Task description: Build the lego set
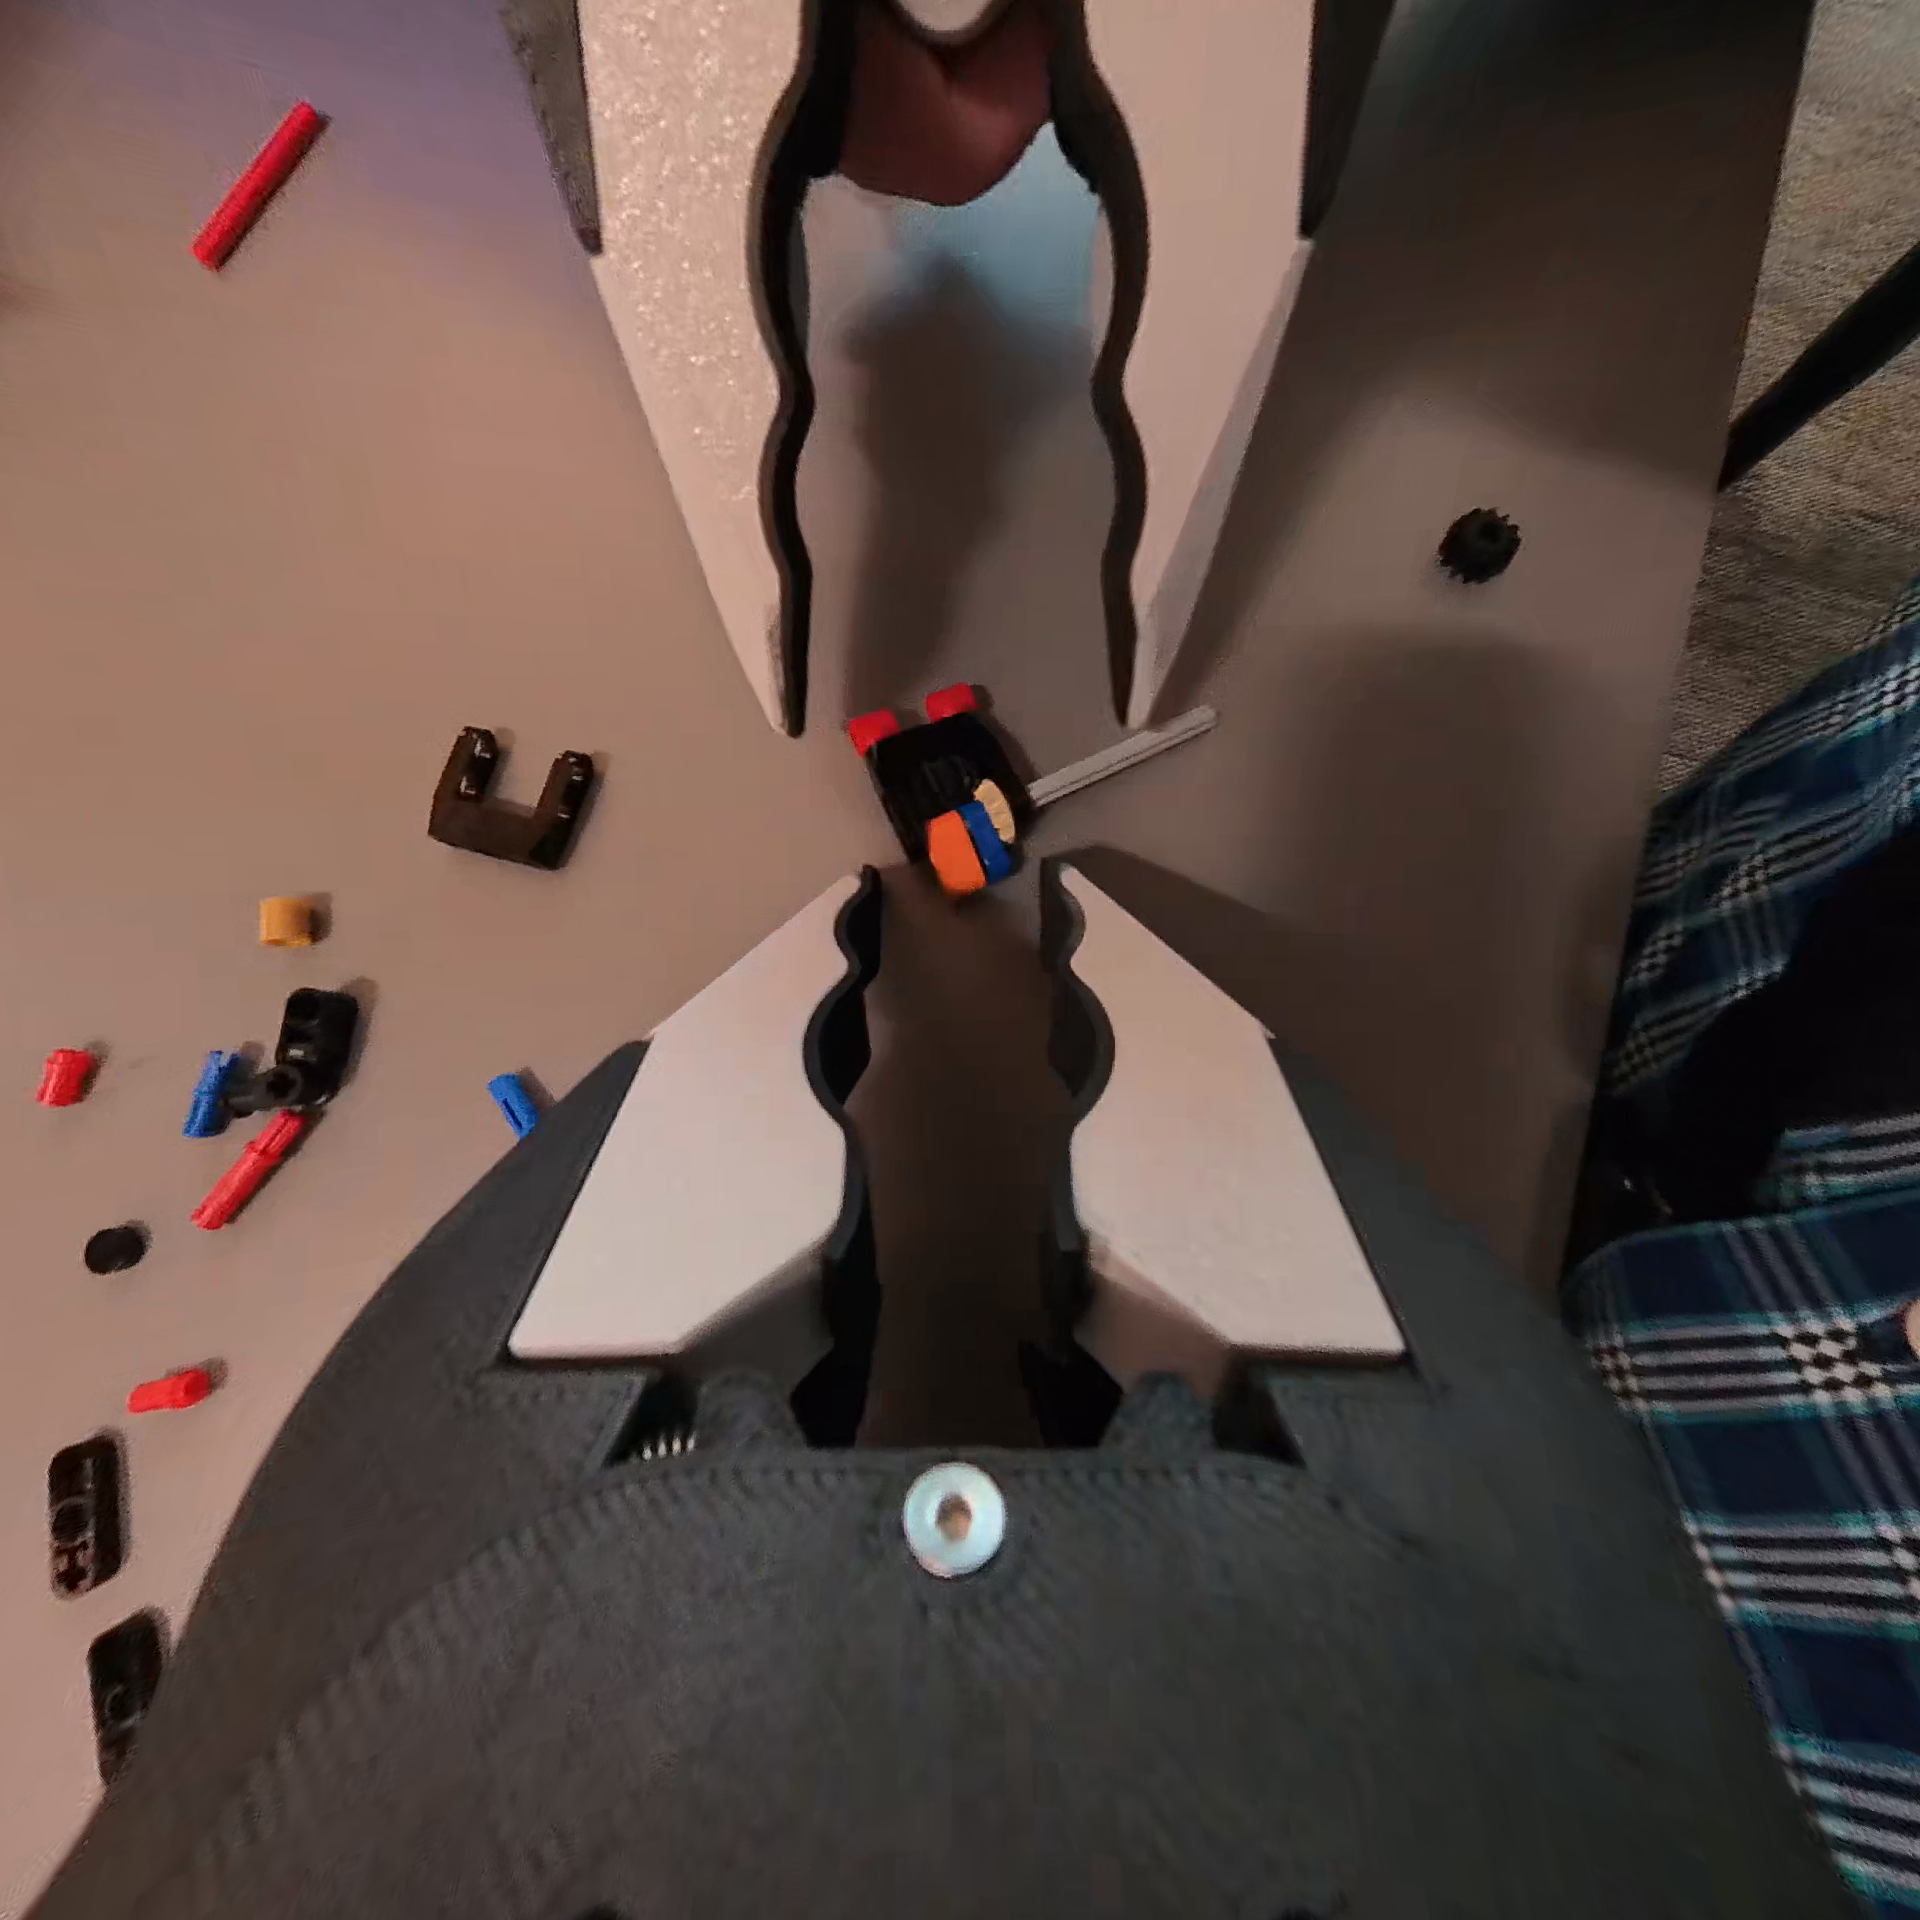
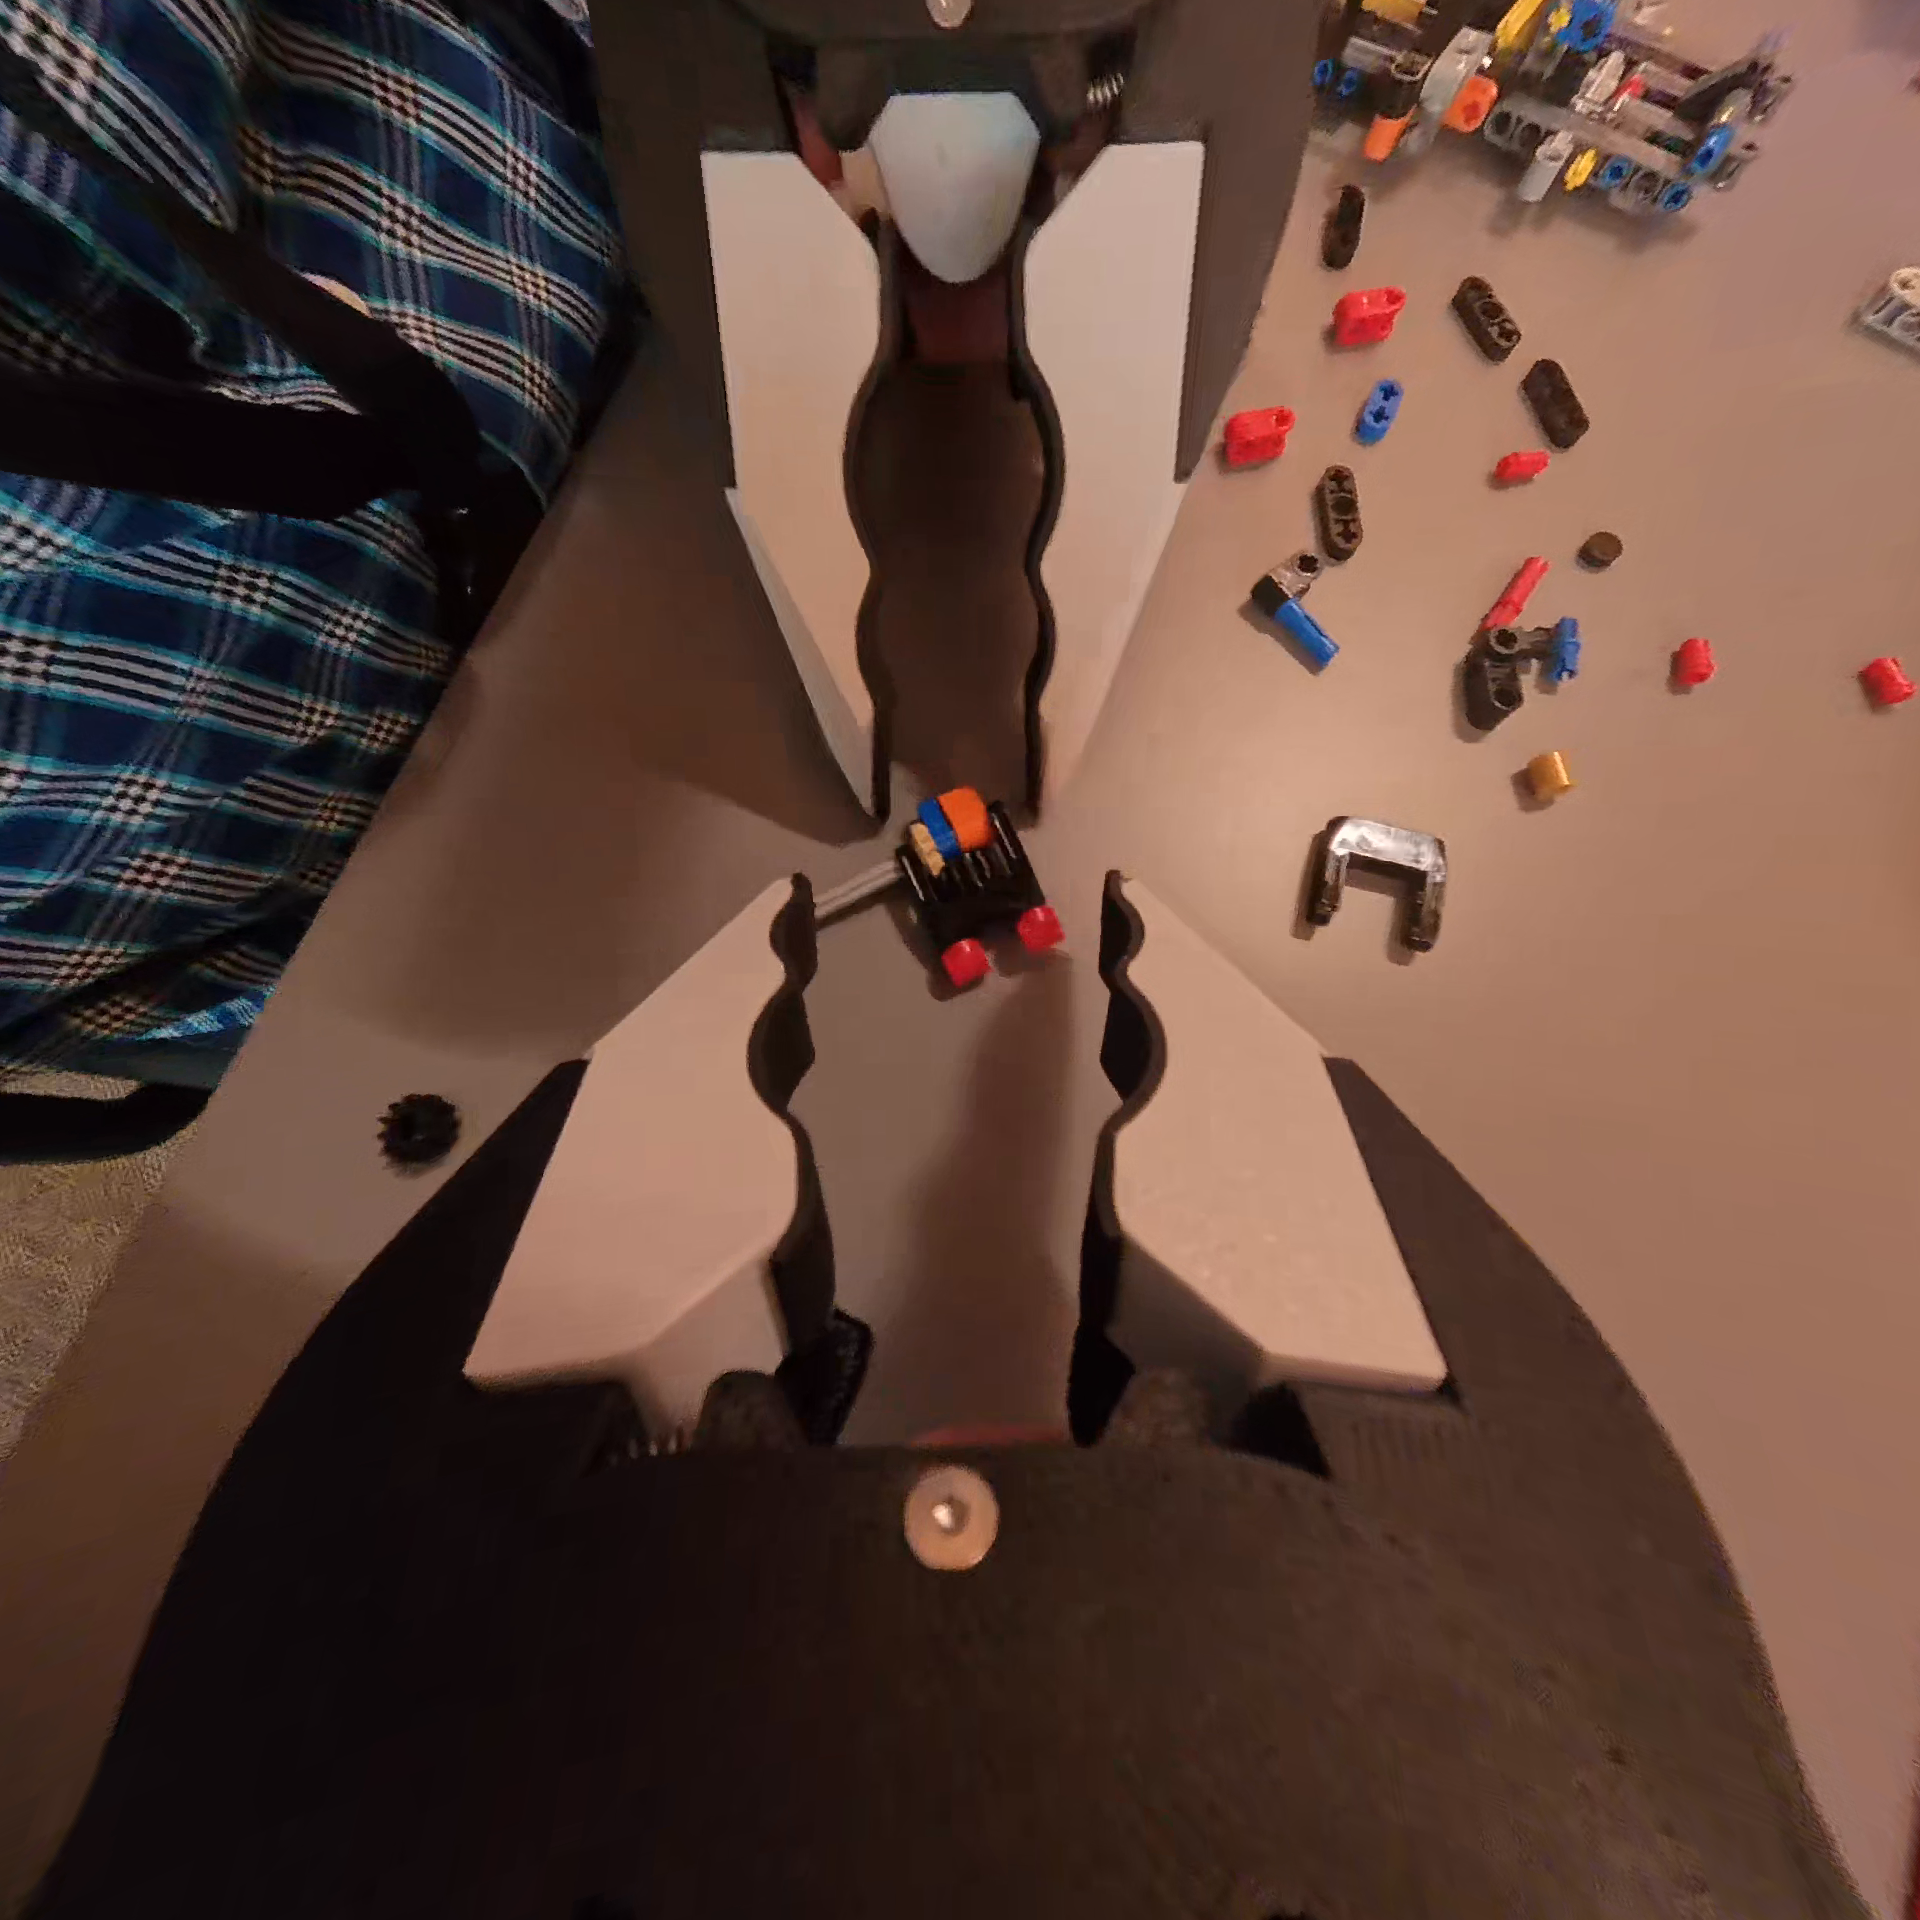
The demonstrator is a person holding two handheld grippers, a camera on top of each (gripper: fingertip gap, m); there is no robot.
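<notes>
On the tan tabletop (image 1: 343, 582), the 2 grippers face tip to tip, left gripper (image 1: 956, 883) and right gripper (image 2: 956, 888) both spread, flanking the small black block assembly with red pegs (image 1: 940, 784), neither pinching it.

Smooth matt table (image 1: 312, 540), glossy plastic small assembly (image 1: 940, 784), ridged matt printed left hand-held gripper (image 1: 956, 883), checked woven cloth (image 1: 1787, 1299)

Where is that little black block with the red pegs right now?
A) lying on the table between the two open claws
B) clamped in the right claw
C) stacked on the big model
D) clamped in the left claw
A: the black block lies on the table, with left claw and right claw open either side.
</notes>
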